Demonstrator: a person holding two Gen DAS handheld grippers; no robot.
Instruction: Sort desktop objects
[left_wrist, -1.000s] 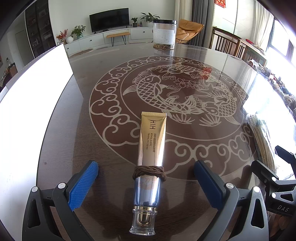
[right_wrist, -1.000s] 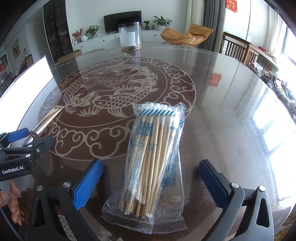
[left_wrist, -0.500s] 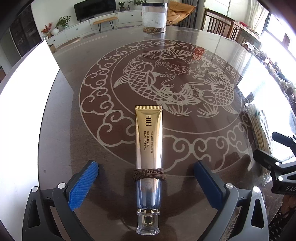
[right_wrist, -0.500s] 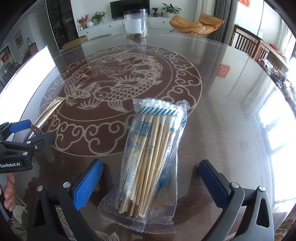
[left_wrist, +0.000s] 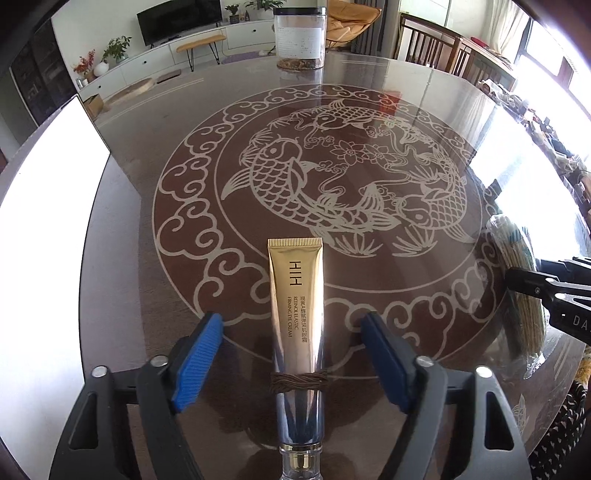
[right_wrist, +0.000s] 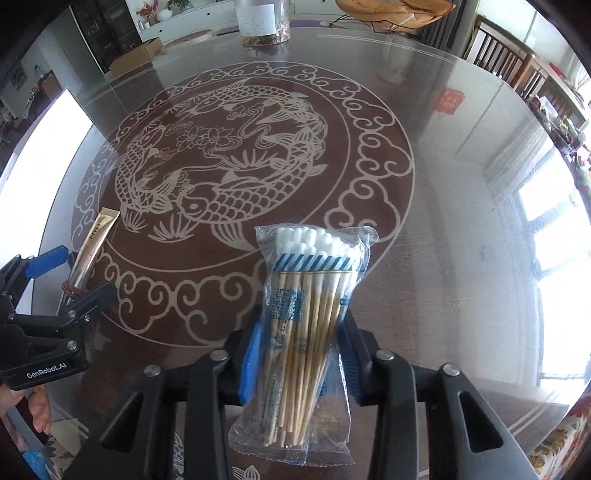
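Right gripper (right_wrist: 300, 354) pinches the clear plastic pack of wooden cotton swabs (right_wrist: 308, 332) between its blue pads above the glass-topped brown worktop (right_wrist: 461, 229). Left gripper (left_wrist: 291, 363) stands spread, its pads apart on either side of the gold cream tube (left_wrist: 297, 314), which lies flat on the worktop with a brown hair tie (left_wrist: 299, 380) wrapped around it.

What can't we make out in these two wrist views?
- Eye cream tube cap: cut off by the bottom edge, left wrist view.
- Cotton swab bag sides: covered by the right gripper fingers, right wrist view.
- Jar label text: too small, left wrist view.
- Person's hand: mostly hidden behind the left gripper.
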